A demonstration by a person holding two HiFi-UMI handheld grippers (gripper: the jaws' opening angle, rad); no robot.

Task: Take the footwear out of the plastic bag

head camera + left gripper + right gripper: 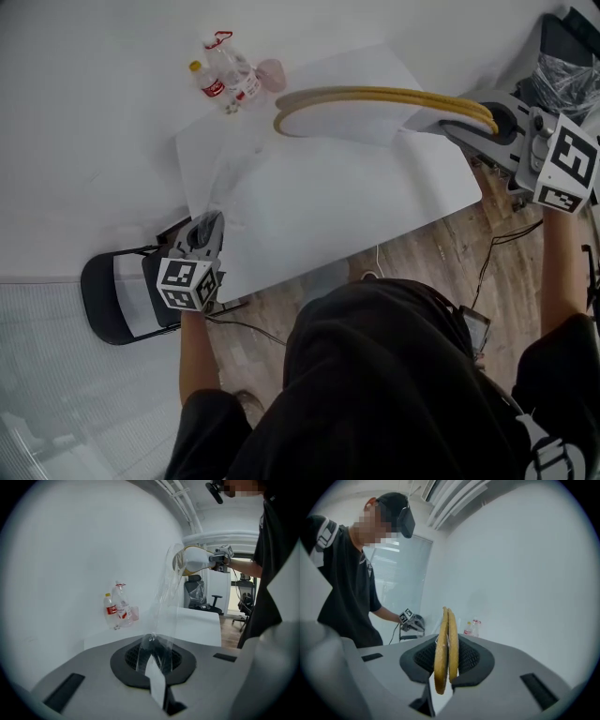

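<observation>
- Your right gripper (461,126) has its jaws clamped on the slippers (361,111), a flat pair with pale uppers and yellow soles.
- In the right gripper view the two yellow sole edges (446,644) stand on edge, side by side, squeezed between the jaws of that gripper (444,679). They run straight out past the fingertips.
- From the head view, the slippers reach from those jaws toward your left, held above the white table (375,220) and not resting on it.
- Your left gripper (208,223) has its jaws pressed together on a fold of the clear plastic bag (165,603). The film is pinched right at the fingertips (157,667).
- From the left jaws the bag rises away in a taut, thin sheet toward the slippers (194,560) held out ahead of them.
- The bag's far end meets the tip of the slippers farthest from your right jaws. Whether that tip sits inside the mouth of the bag I cannot tell, as the film is too clear there.
- The rest of the slippers, out to your right jaws, shows bare with no film over it.
- Two plastic bottles (225,77) stand on the table's far corner, beyond your left jaws and well apart from both grippers.
- A dark chair (111,298) sits below and behind your left gripper, off the table's edge.
</observation>
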